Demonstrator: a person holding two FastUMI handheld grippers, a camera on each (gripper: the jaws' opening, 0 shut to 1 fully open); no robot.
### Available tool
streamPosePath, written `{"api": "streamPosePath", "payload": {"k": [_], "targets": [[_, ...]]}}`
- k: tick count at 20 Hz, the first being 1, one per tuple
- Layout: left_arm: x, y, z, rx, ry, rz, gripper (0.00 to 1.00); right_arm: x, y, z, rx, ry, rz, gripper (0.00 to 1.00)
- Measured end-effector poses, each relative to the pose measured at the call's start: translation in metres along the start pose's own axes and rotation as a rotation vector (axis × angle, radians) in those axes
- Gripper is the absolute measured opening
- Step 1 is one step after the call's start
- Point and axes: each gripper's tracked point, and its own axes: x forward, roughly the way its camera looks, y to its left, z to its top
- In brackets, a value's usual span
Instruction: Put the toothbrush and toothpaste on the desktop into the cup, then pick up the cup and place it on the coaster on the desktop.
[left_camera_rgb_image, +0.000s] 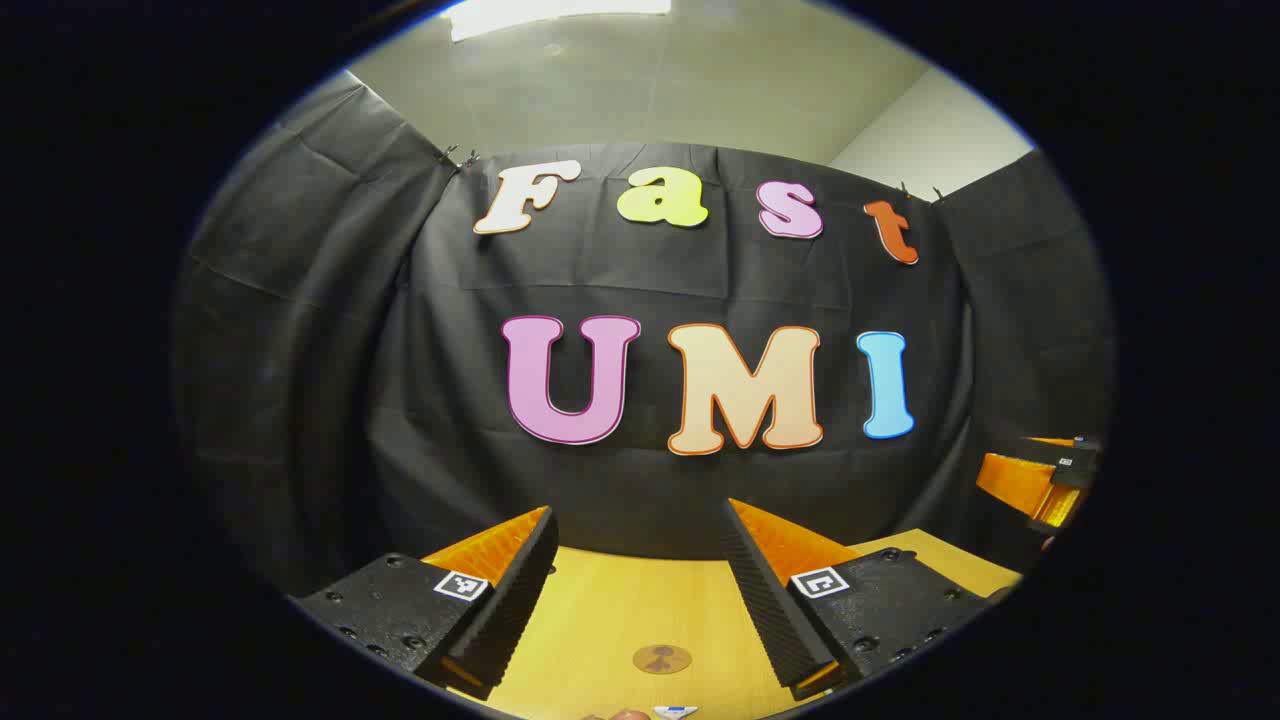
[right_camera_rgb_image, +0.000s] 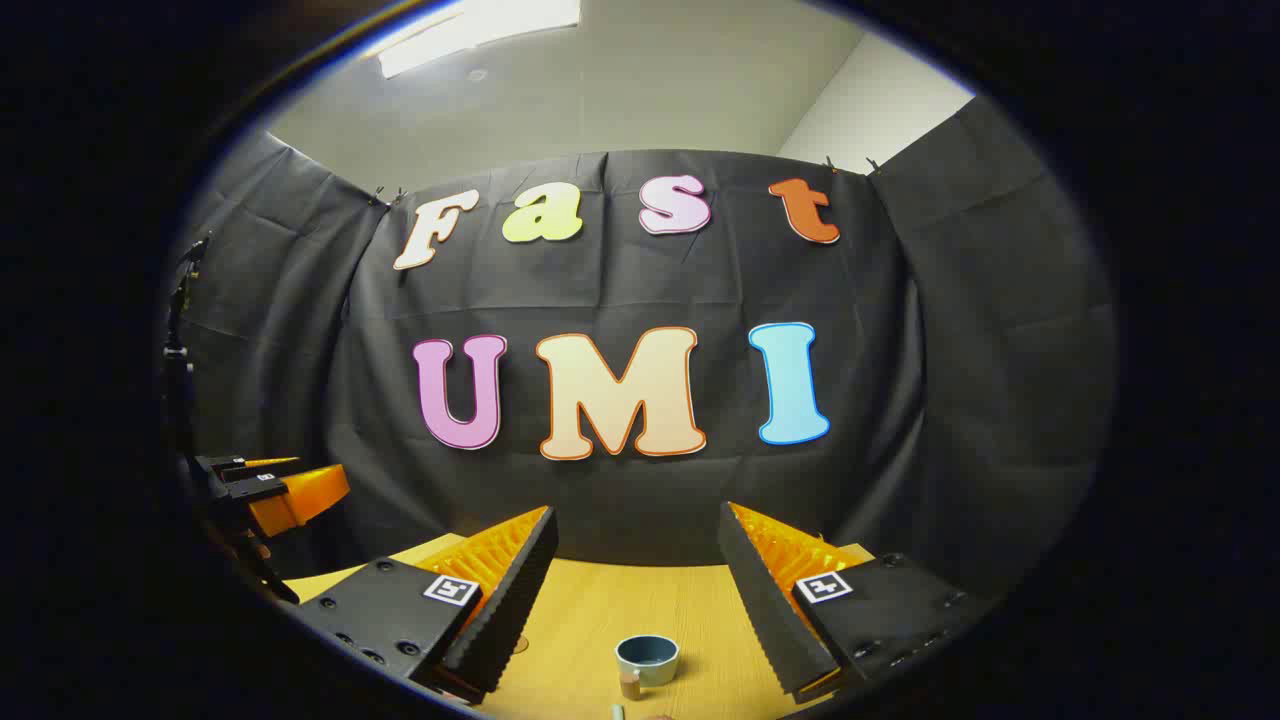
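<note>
A: Left hand-held gripper (left_camera_rgb_image: 640, 590)?
B: Jaws wide apart, nothing btwn them, up over the table (left_camera_rgb_image: 610, 610). Coaster (left_camera_rgb_image: 661, 659) flat on the wood below, btwn its fingers.
A: Right hand-held gripper (right_camera_rgb_image: 635, 590)?
B: Same, spread wide, empty. Cup (right_camera_rgb_image: 647, 660) upright on the table below it. Toothbrush, paste: can't tell.

black cloth wall (left_camera_rgb_image: 300, 350) hangs in creased folds across the back and both sides of the booth, clipped along its top edge. above it, a plain pale ceiling (left_camera_rgb_image: 650, 90) carries a bright rectangular light panel (left_camera_rgb_image: 555, 15). a white room wall (left_camera_rgb_image: 930, 130) shows past the cloth's upper right corner. a light wooden desk (left_camera_rgb_image: 610, 610) with visible grain meets the cloth at its far edge. lighting is even, with no harsh shadows.
</note>
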Motion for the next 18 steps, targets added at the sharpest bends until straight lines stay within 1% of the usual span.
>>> {"api": "streamPosePath", "payload": {"k": [6,9,18], "targets": [[0.003,0.005,-0.008,0.001,0.009,-0.002,0.93,-0.002,0.003,-0.011,-0.011,0.033,-0.002,0.99],[0.006,0.009,-0.01,0.005,0.011,0.006,0.94,-0.003,0.003,-0.01,-0.025,0.022,-0.017,0.99],[0.005,0.018,-0.017,0.026,0.03,0.025,0.94,-0.003,0.002,-0.025,-0.049,0.052,-0.013,0.99]]}}
